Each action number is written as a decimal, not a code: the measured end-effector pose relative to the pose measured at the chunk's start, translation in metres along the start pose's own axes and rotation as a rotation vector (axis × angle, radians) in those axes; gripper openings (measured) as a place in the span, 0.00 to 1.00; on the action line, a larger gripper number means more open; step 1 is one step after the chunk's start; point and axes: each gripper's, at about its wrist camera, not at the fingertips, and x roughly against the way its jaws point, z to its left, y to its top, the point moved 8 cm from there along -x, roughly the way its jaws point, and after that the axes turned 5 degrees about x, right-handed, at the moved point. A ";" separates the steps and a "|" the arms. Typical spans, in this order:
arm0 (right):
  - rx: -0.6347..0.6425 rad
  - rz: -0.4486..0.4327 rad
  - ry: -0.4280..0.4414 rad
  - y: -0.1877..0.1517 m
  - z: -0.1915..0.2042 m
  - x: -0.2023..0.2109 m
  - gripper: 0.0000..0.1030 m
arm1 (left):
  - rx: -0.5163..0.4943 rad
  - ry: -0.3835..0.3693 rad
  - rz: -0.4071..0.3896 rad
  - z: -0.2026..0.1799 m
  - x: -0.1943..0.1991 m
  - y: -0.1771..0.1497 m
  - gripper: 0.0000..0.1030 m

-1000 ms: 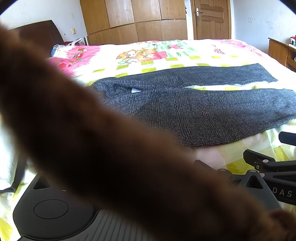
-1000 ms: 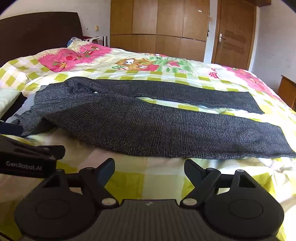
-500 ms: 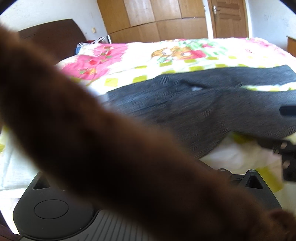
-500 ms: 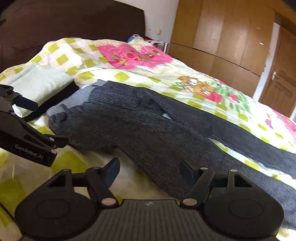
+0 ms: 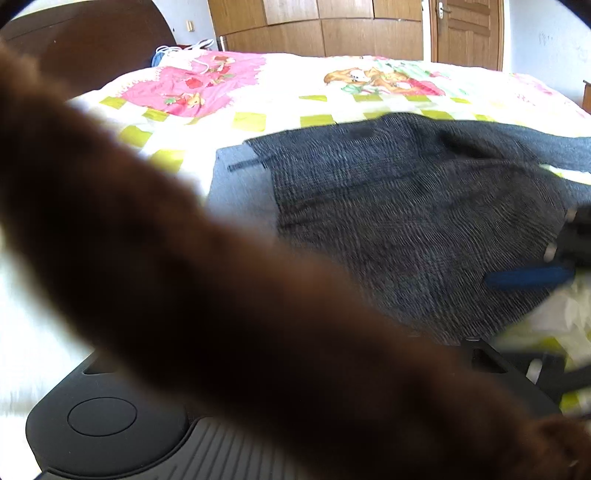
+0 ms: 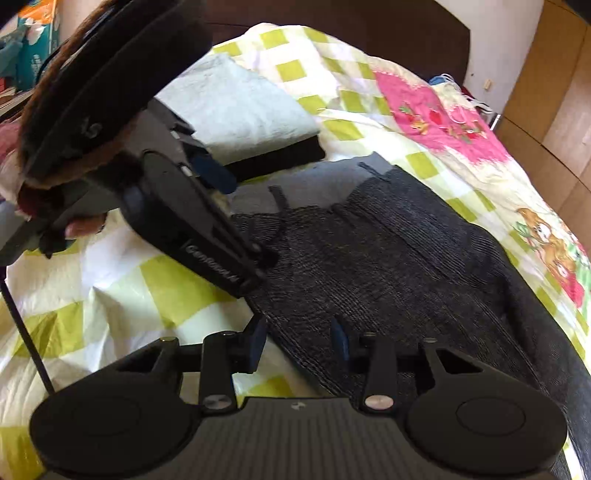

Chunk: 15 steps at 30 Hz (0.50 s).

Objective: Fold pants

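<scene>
Dark grey woven pants (image 5: 417, 229) lie flat on the bed, waistband toward the headboard, legs running off to the right. In the right wrist view the pants (image 6: 399, 266) fill the middle. My right gripper (image 6: 297, 339) is open, its fingers straddling the near edge of the pants at the hip. My left gripper (image 6: 255, 266) comes in from the left with its tip at the waistband corner. In its own view a blurred brown sleeve (image 5: 184, 295) hides its fingers, so I cannot tell its state.
The bed has a yellow-checked and pink floral sheet (image 5: 295, 96). A pale folded cloth on a dark one (image 6: 240, 107) lies by the dark headboard (image 6: 369, 22). Wooden wardrobes and a door (image 5: 465, 29) stand behind the bed.
Both grippers have swung left toward the waistband and come down close to the pants. The right gripper's fingers have narrowed but stay apart over the fabric edge.
</scene>
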 end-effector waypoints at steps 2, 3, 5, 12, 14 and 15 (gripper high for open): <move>0.024 0.021 0.018 0.006 0.006 -0.015 0.50 | 0.003 0.000 0.009 0.005 -0.009 0.003 0.76; 0.036 0.030 0.020 0.008 0.008 -0.022 0.50 | -0.001 0.006 0.014 0.007 -0.013 0.002 0.77; 0.037 0.056 0.021 0.011 0.010 -0.035 0.50 | -0.006 0.021 0.021 0.012 -0.023 -0.001 0.77; -0.093 0.114 0.119 0.024 0.021 -0.051 0.29 | -0.011 0.040 0.046 0.036 -0.022 -0.006 0.62; -0.112 0.114 0.140 0.032 0.027 -0.053 0.29 | -0.036 0.061 0.043 0.039 -0.018 -0.005 0.60; -0.109 0.109 0.142 0.034 0.030 -0.055 0.29 | -0.046 0.072 0.039 0.041 -0.015 -0.004 0.59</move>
